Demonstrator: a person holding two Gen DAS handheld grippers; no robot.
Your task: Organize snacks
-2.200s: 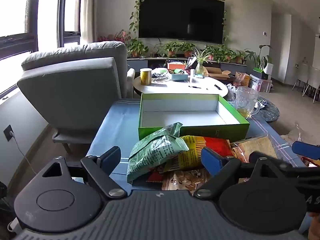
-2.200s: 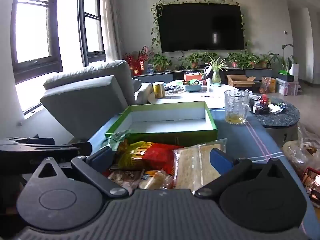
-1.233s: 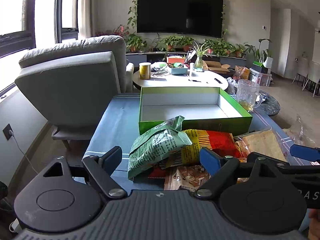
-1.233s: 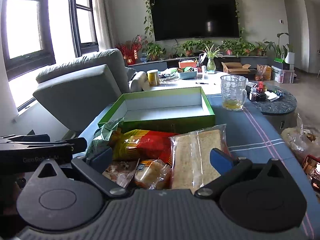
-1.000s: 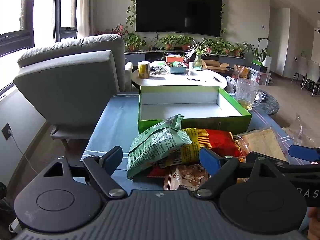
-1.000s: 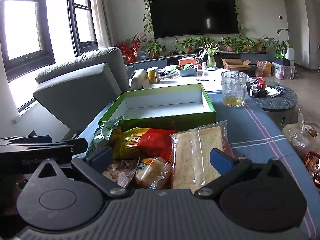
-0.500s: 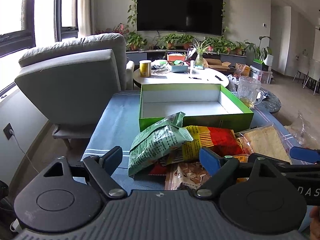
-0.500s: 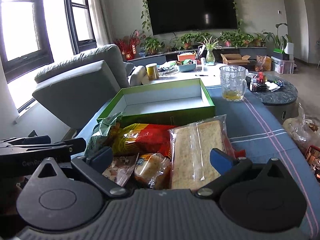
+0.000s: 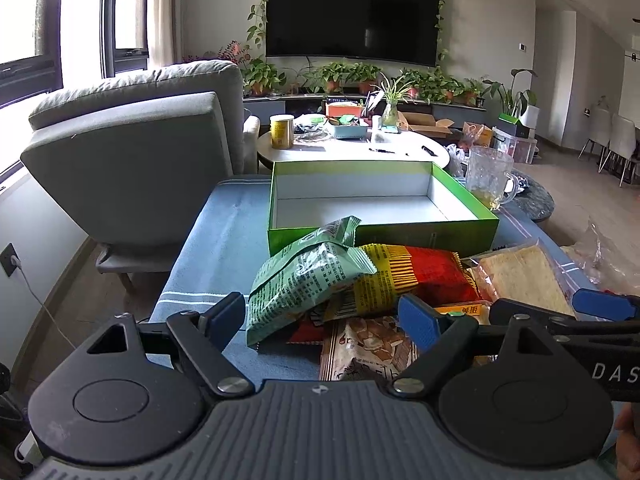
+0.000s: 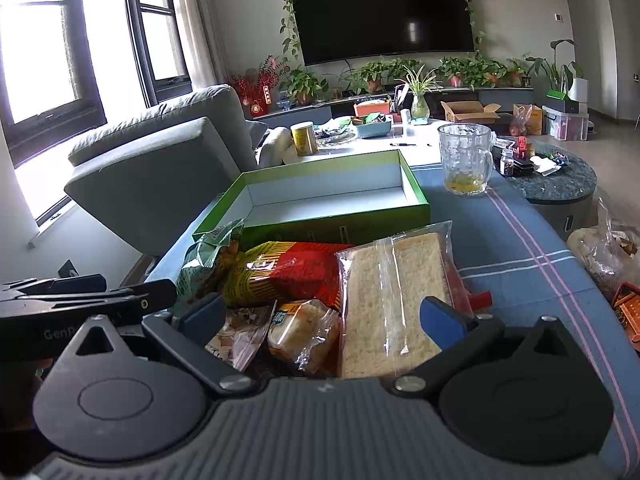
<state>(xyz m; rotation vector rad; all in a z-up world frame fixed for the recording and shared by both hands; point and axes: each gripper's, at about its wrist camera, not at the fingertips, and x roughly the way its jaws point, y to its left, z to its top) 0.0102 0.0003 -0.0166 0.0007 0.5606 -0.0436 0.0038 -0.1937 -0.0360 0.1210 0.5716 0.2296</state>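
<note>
Hovering over a heap of snacks on a blue cloth, the left gripper (image 9: 322,316) and right gripper (image 10: 322,316) both stand apart, holding nothing. The green bag (image 9: 308,276) leans loosely on the red bag (image 10: 288,270), beside the bread (image 10: 394,300); lifting one could likely tumble the others or crush the bread. Behind them, the green box (image 9: 384,236) is empty. The glass mug (image 10: 466,158) holds a little yellow liquid.

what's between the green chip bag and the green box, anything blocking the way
Nothing visible. The green chip bag lies on top of the pile just in front of the green box, whose white inside is bare.
</note>
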